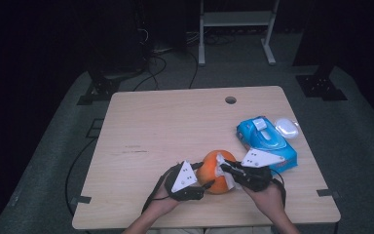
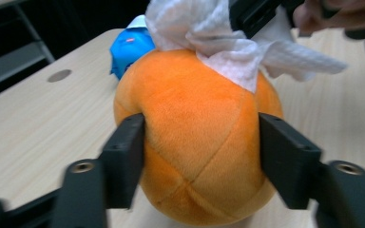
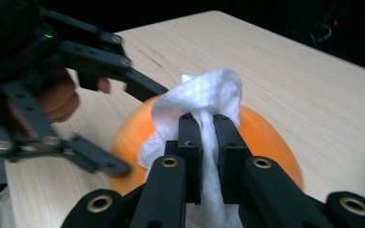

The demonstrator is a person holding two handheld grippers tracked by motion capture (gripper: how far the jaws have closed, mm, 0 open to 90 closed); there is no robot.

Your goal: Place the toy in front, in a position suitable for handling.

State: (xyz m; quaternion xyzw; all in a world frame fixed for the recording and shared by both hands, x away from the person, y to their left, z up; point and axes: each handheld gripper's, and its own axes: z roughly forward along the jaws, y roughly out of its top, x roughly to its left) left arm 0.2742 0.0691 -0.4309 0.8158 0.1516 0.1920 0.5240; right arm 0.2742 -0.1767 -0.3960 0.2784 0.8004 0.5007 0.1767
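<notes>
Right gripper [image 3: 208,142]: jaws together, clamped on one white wipe [image 3: 204,95], pressing it onto the top of the orange plush ball [image 2: 195,137]. The wipe's lower end is cut off by the frame bottom in the right gripper view, and its pinched part is hidden between the pads. Left gripper [image 2: 202,147]: jaws apart, straddling the ball, one pad on each flank; pads sit right at the plush, but I cannot tell if they press it. The ball's underside is cut off in the left gripper view; in the high view both grippers cover most of it. Ball sits on the wooden table [image 1: 165,126], near the front edge, between the hands. Just beside the right gripper: one blue wipes pack [image 1: 265,141], near end hidden under that gripper. One clear lid-like piece [image 1: 286,127] touches the pack's far side; too small to identify. Count: two grippers, one ball, one wipe, one pack.
</notes>
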